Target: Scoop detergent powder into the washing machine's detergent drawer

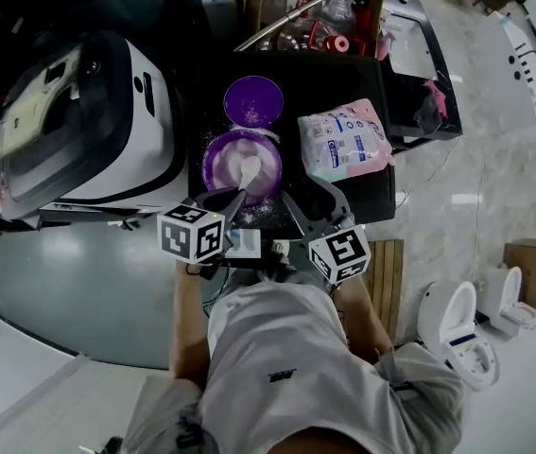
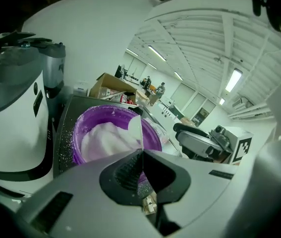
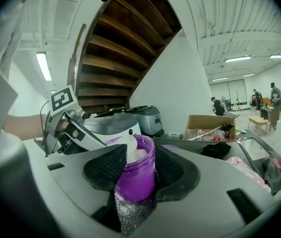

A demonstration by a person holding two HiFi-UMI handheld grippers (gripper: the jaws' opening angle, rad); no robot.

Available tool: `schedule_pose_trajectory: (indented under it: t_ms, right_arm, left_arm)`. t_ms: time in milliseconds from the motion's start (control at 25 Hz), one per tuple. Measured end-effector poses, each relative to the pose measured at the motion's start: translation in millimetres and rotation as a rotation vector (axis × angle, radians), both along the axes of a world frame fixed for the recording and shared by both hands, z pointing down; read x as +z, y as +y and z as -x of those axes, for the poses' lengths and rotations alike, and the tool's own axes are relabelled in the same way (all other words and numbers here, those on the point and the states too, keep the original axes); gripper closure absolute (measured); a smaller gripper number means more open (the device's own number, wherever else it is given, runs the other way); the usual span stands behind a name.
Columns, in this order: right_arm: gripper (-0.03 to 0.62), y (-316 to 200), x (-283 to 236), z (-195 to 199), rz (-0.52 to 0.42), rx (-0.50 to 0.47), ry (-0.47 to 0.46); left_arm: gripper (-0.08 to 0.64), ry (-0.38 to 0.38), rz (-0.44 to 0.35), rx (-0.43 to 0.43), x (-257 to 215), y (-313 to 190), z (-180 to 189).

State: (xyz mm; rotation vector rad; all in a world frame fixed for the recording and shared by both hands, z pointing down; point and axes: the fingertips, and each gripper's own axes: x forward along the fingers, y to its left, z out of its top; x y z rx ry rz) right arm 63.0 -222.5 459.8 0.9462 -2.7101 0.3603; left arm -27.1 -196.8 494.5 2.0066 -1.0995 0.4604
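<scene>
– Both pairs of jaws are closed on something, right?

– Yes. The left gripper [image 2: 141,155] has its jaws pressed together on the thin handle of a white plastic scoop [image 2: 136,126], which shows edge-on. The right gripper [image 3: 135,168] is clamped across the wall of the round purple plastic tub [image 1: 208,164], with a pad touching it on each side.

– Where is the scoop's bowl?

– Down in the tub, resting in the heap of white detergent powder [image 2: 105,140]. The tub stands on the black table [image 1: 343,78], just beside the white-and-black washing machine [image 1: 149,121]. I cannot pick out the detergent drawer in any view.

– What could go wrong from here?

– I think the main risk is the narrow pinch on that flat handle. A loaded scoop could swivel between the pads and tip powder out on the way to the machine. Grains already speckle the table around the tub. A hard dig might also drag the tub if the right grip slips on its smooth wall.

– And the arms?

– The left forearm [image 1: 187,334] and right forearm [image 1: 367,320] are drawn in close to the body. The two grippers sit side by side, pointing forward and down, and angle inward so that they converge on the tub.
</scene>
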Motion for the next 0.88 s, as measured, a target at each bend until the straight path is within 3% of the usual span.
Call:
schedule_pose_trajectory:
  t_ms: [480, 880]
  right_arm:
    - [0.416, 13.9, -2.4, 17.3, 0.0, -0.048, -0.007]
    - [0.416, 35.3, -12.1, 34.0, -0.032, 0.02, 0.027]
  left_arm:
    - [0.545, 0.042, -0.058, -0.111, -7.9, 5.3, 7.9]
    - [0.545, 0.086, -0.114, -0.041, -27.1, 19.5, 24.1]
